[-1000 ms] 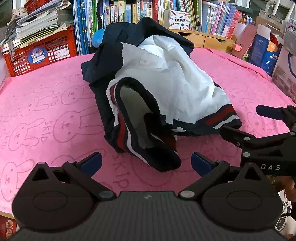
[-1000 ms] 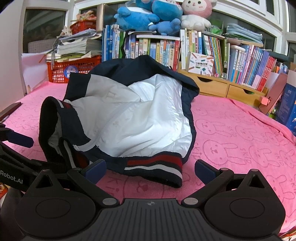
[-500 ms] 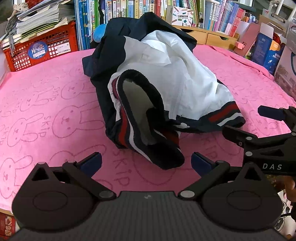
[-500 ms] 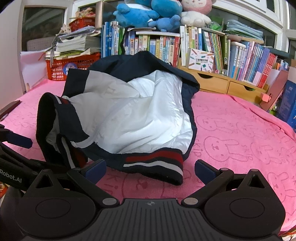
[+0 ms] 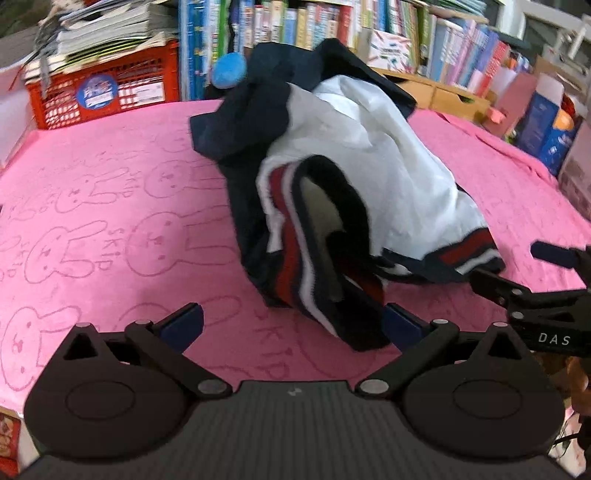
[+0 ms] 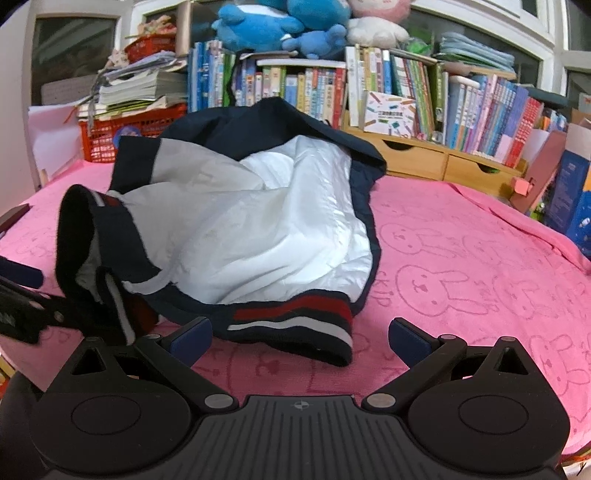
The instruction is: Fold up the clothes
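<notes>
Jacket (image 6: 258, 229) lies crumpled ahead of both my open, empty grippers: its striped hem (image 6: 291, 325) sits just beyond my right gripper (image 6: 299, 336), nearest.

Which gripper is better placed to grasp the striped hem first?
Right, probably. The striped hem lies between the open fingers of the right gripper. The left gripper faces the bunched cuff instead.

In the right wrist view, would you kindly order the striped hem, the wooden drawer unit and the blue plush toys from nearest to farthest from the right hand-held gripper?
From the right hand-held gripper:
1. Striped hem: just ahead between the open fingers, on the pink towel.
2. Wooden drawer unit: behind the towel, right of centre.
3. Blue plush toys: top centre, on the books.
</notes>
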Demonstrator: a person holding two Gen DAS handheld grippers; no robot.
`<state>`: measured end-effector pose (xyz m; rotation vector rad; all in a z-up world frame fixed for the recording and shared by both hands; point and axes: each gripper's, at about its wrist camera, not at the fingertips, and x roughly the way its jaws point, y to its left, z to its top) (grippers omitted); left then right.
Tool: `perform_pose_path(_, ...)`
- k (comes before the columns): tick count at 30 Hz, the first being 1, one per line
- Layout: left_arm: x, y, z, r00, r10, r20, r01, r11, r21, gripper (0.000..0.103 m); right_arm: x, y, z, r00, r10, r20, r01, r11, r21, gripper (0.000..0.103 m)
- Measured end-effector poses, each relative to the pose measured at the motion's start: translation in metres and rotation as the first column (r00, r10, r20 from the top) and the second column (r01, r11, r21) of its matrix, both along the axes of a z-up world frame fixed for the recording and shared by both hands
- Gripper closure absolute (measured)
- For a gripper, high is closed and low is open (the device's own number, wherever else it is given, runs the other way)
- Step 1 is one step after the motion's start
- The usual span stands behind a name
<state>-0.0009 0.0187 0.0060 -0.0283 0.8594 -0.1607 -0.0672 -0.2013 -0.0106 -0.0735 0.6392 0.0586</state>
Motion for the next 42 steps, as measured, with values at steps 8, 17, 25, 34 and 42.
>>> perform_pose_path(8,0.007,-0.003,-0.013,0.998,0.069,0.008,-0.070,0.996,0.056,0.000,0.007,-0.003,-0.016,0.999,-0.051,0.017,0.051,0.999,0.019,0.003)
perform_pose_path(17,0.016,0.007,-0.023,0.989,0.146,0.025,-0.148,0.986,0.078,0.000,-0.004,0.000,-0.016,0.995,0.092,0.049,-0.089,0.993,-0.072,0.015)
perform_pose_path(25,0.021,0.011,-0.021,0.971,0.220,0.090,-0.232,0.958,0.166,0.000,0.026,-0.037,-0.018,0.973,-0.219,0.079,0.227,0.966,-0.125,0.027)
perform_pose_path(34,0.034,0.031,-0.013,0.944,0.301,0.133,-0.323,0.927,0.192,0.000,-0.004,-0.038,-0.017,0.996,0.020,0.091,-0.007,0.991,-0.134,0.025)
perform_pose_path(42,0.040,0.051,0.020,0.899,0.335,0.284,-0.406,0.878,0.251,0.000,0.018,-0.040,-0.015,0.990,-0.084,0.112,0.100,0.984,-0.146,0.053)
